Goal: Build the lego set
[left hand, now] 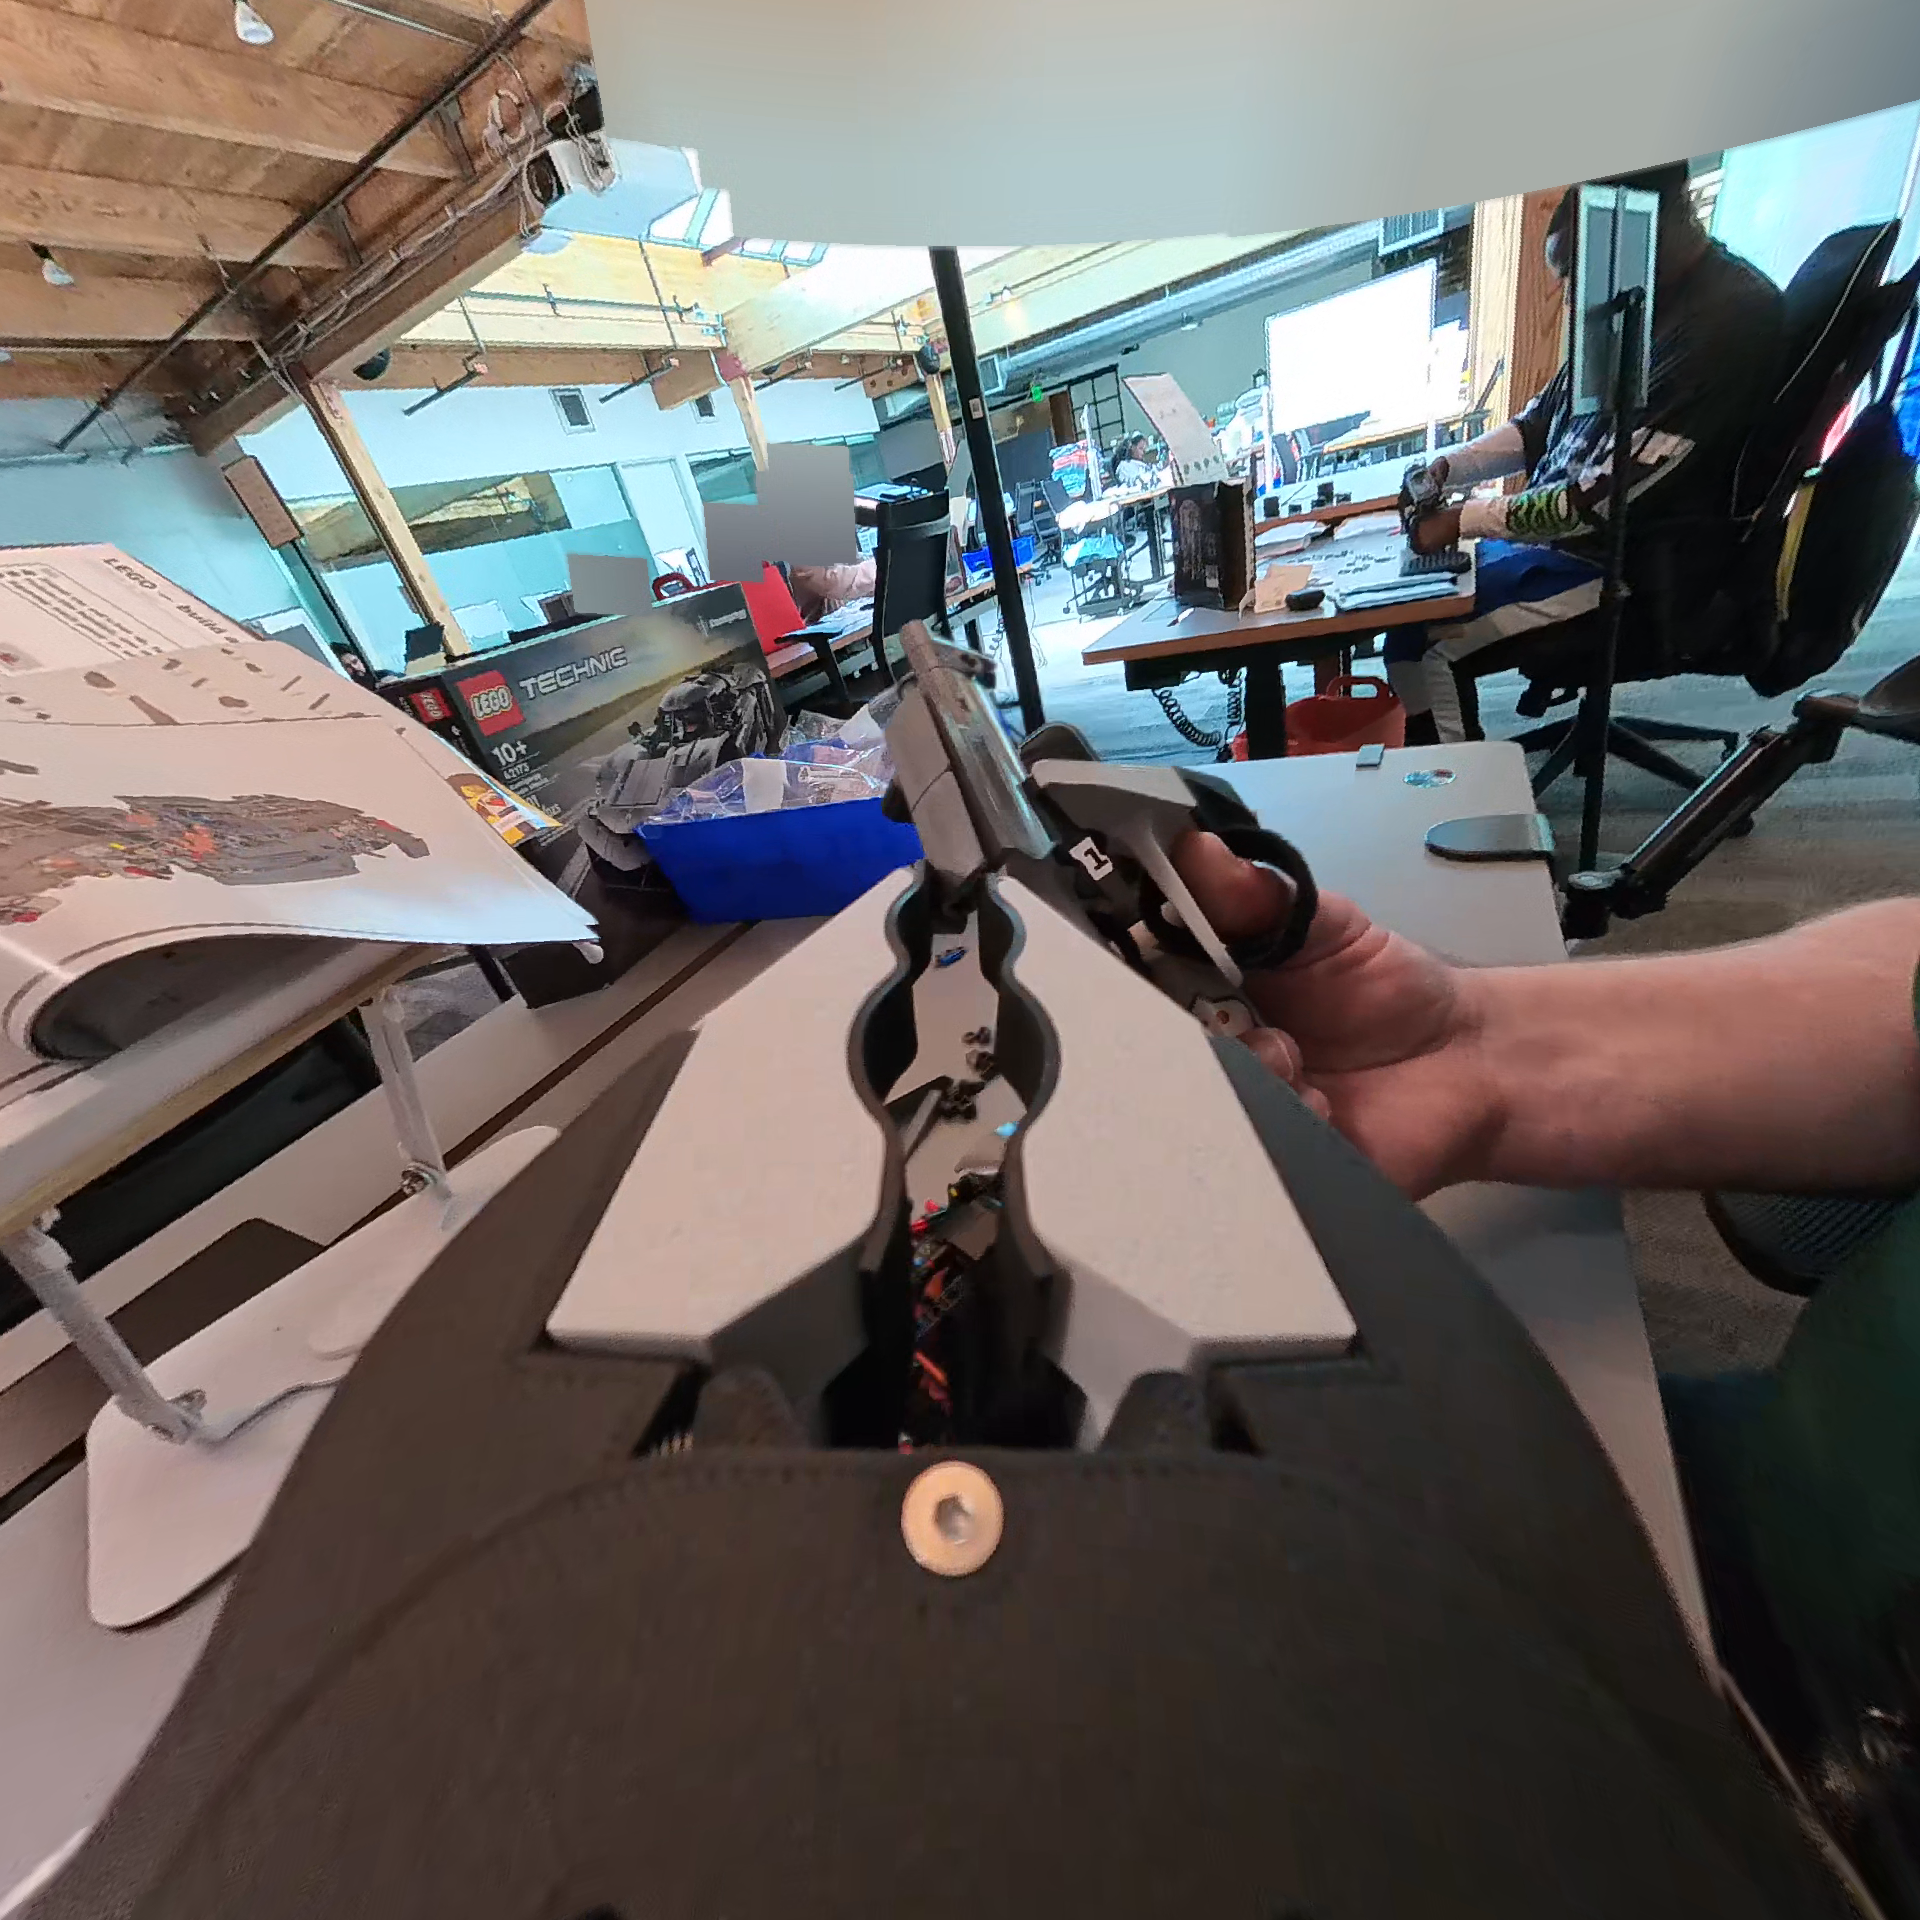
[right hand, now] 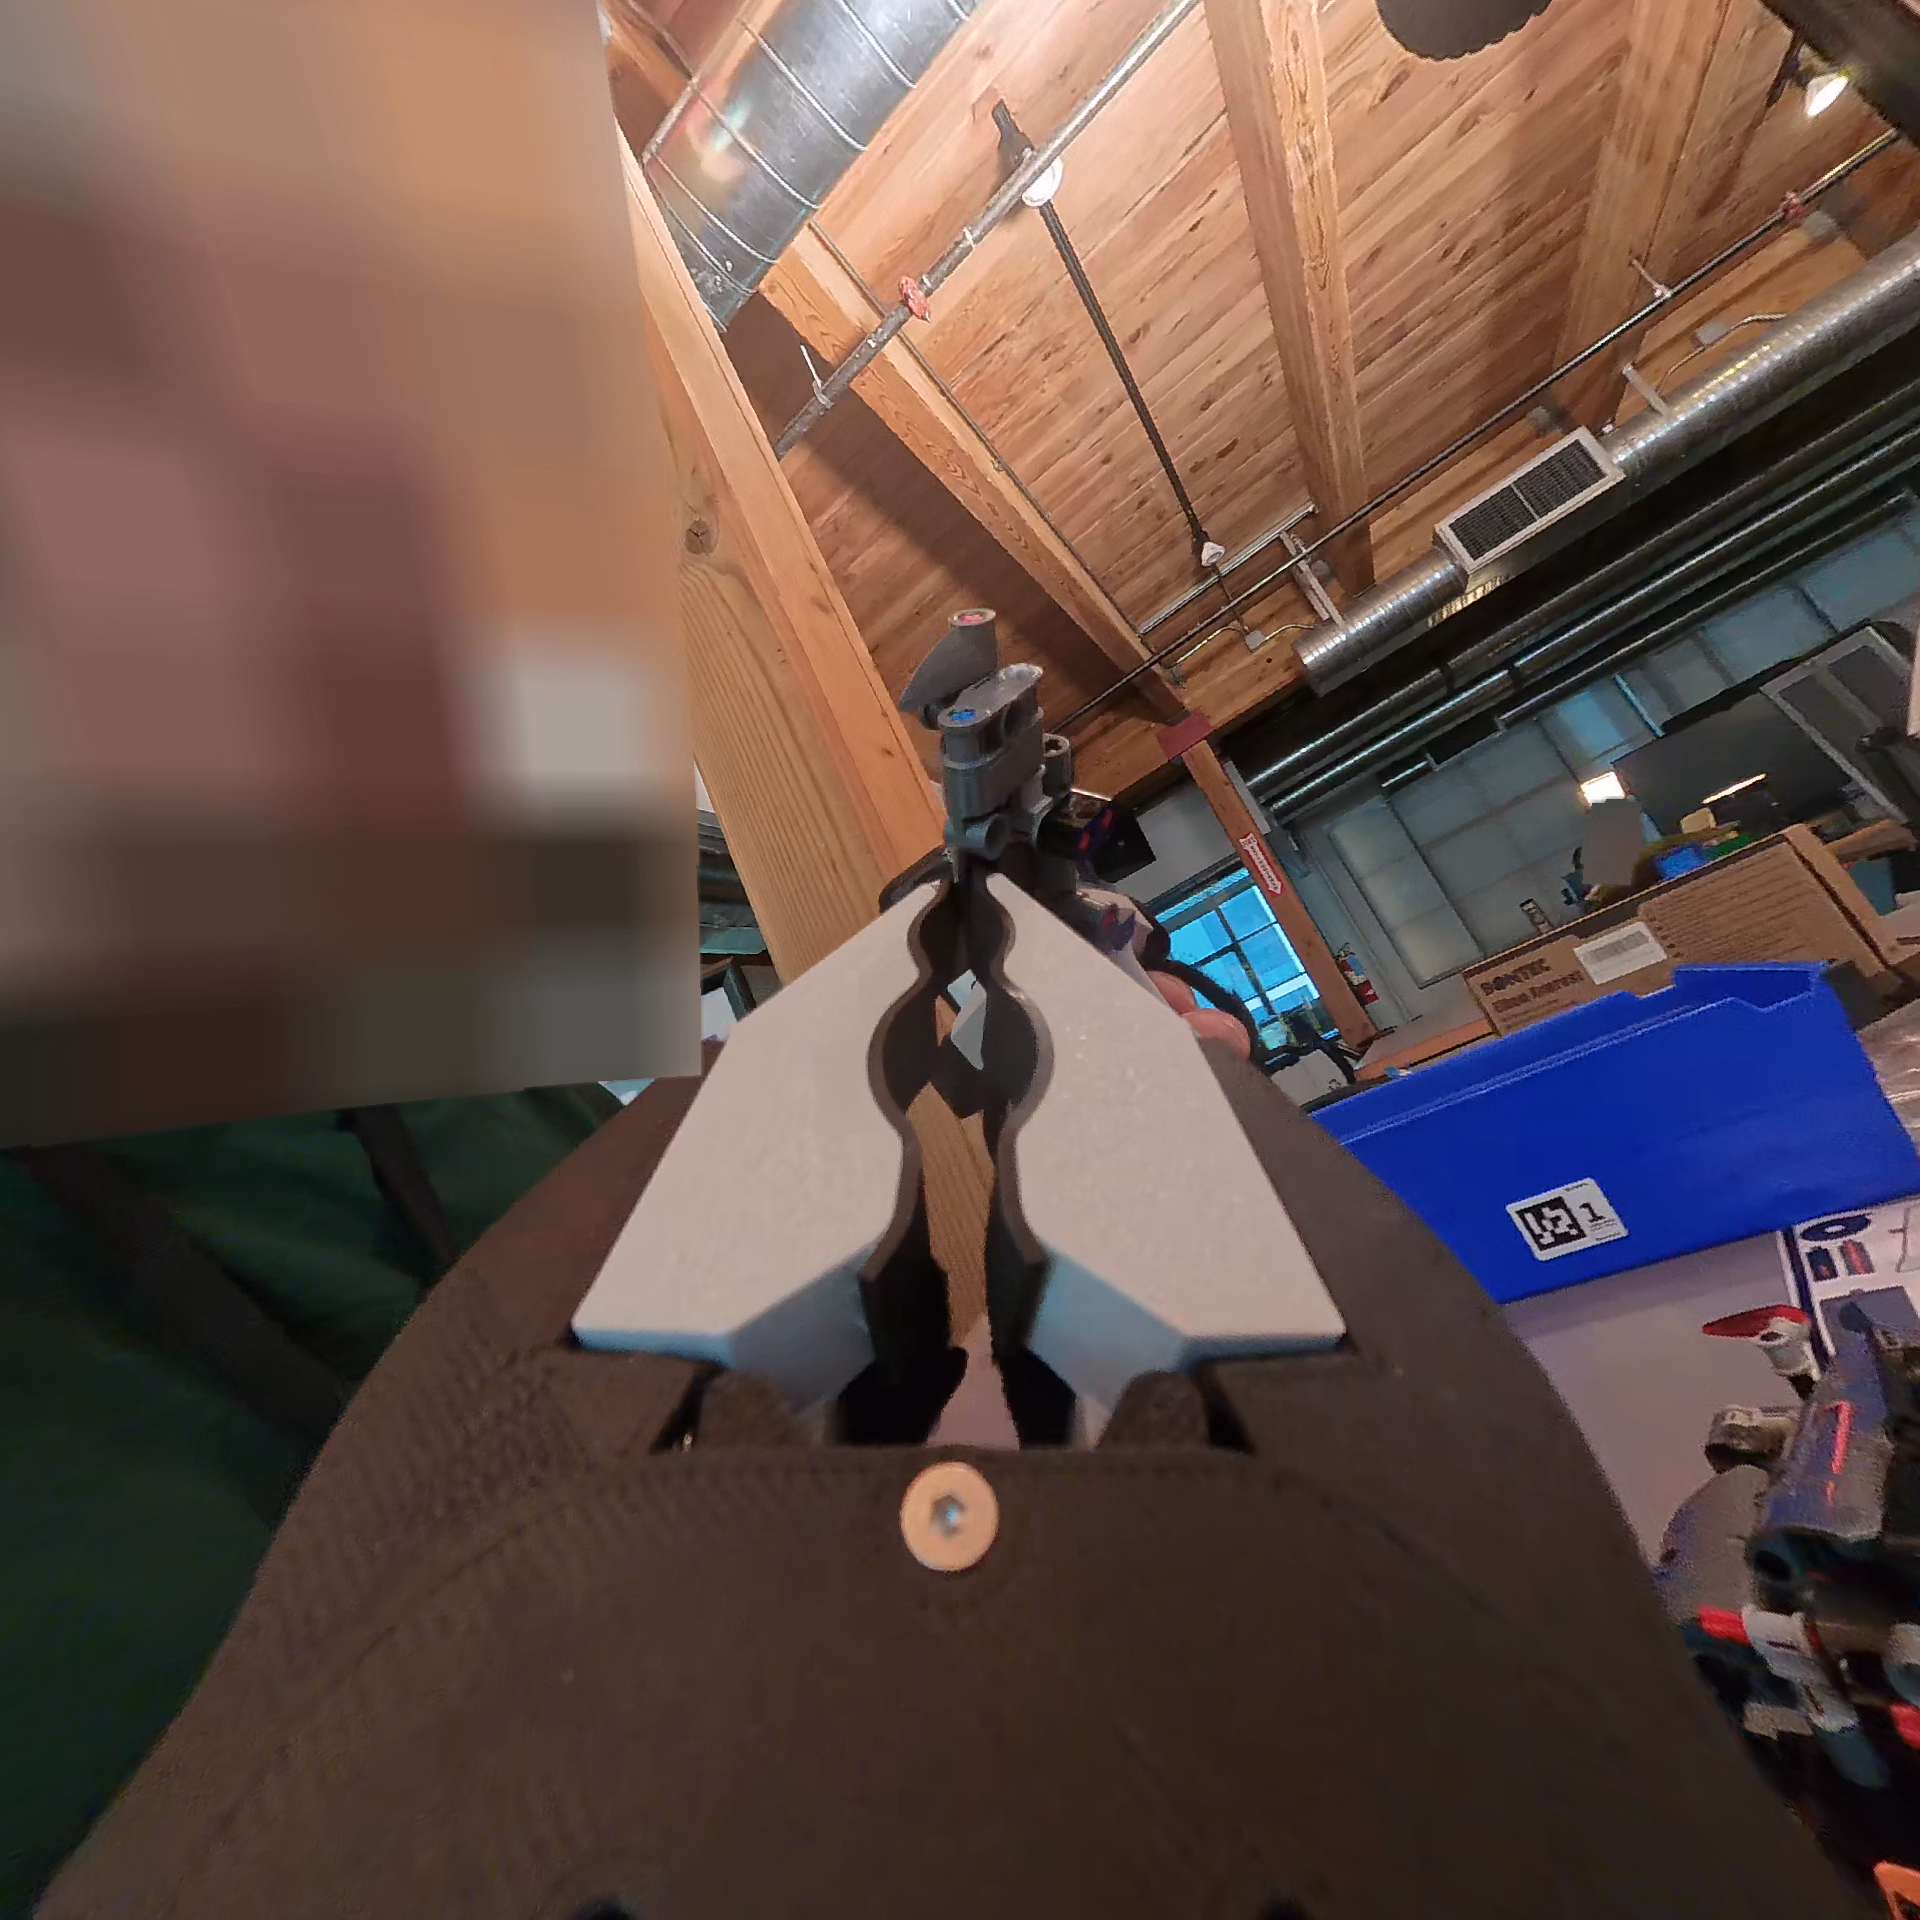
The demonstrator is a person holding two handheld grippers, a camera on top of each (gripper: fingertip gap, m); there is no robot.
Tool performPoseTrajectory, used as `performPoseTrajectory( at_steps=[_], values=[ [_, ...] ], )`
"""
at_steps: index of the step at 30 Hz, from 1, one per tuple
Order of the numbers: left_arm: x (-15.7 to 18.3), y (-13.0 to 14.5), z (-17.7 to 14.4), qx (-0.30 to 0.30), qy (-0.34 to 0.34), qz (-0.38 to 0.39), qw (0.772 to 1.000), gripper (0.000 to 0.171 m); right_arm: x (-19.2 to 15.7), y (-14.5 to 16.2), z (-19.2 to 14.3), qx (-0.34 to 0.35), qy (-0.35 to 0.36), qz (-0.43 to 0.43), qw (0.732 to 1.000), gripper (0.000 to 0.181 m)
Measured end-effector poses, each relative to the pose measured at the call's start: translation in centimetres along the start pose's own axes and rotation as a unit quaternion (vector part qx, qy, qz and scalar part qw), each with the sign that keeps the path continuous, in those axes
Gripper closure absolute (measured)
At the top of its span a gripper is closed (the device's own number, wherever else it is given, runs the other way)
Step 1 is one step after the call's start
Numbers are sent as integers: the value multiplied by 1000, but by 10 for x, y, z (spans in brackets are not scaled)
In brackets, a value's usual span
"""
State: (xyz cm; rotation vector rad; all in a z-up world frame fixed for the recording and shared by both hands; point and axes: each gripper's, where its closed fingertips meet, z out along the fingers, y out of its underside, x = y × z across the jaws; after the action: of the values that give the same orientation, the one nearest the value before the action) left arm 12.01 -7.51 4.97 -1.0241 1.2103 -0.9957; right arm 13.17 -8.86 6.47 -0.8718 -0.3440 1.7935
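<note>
1. Nearest my left camera, the left gripper (left hand: 961, 904) has its jaws nearly pressed together, their tips at a small dark part I cannot make out.
2. Just beyond those tips, a hand (left hand: 1340, 997) holds the right gripper (left hand: 940, 686), tilted up.
3. My right camera shows that gripper pinching a small grey lego assembly (right hand: 987, 758) raised towards the ceiling.
4. Loose lego pieces (left hand: 971, 1070) lie on the table (left hand: 1351, 790) beneath.
5. Far left stand the lego box (left hand: 613, 707), a blue bin (left hand: 779, 868) and an open instruction booklet (left hand: 208, 810).
6. On the near right of my right view sits a partly built model (right hand: 1829, 1538).
</note>
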Motion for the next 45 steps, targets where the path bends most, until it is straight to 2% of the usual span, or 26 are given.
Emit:
performPoseTrajectory(
  at_steps=[7, 12, 19, 27, 31, 37, 45],
  values=[
    [4, -1, -1, 48, 37, -96, 994, 167, -4, 5, 0, -37, 17, -50, 998, 181],
    [9, 1, 2, 72, 75, -169, 980, 168, -8, 7, -4, -57, 20, -73, 995, 181],
    [20, 1, 5, 90, 128, -222, 962, 168, -17, 13, -10, -117, 26, -141, 983, 181],
    [31, -3, 6, 113, 197, -287, 931, 169, -30, 20, -14, -180, 2, -209, 961, 181],
    [33, -2, 9, 111, 197, -283, 932, 168, -30, 19, -17, -193, 3, -218, 957, 181],
    [30, 0, 12, 111, 180, -276, 938, 169, -27, 15, -20, -178, 9, -205, 962, 181],
    [21, 11, 7, 80, 122, -258, 955, 169, -10, 16, -21, -132, 75, -138, 979, 181]
  ],
)
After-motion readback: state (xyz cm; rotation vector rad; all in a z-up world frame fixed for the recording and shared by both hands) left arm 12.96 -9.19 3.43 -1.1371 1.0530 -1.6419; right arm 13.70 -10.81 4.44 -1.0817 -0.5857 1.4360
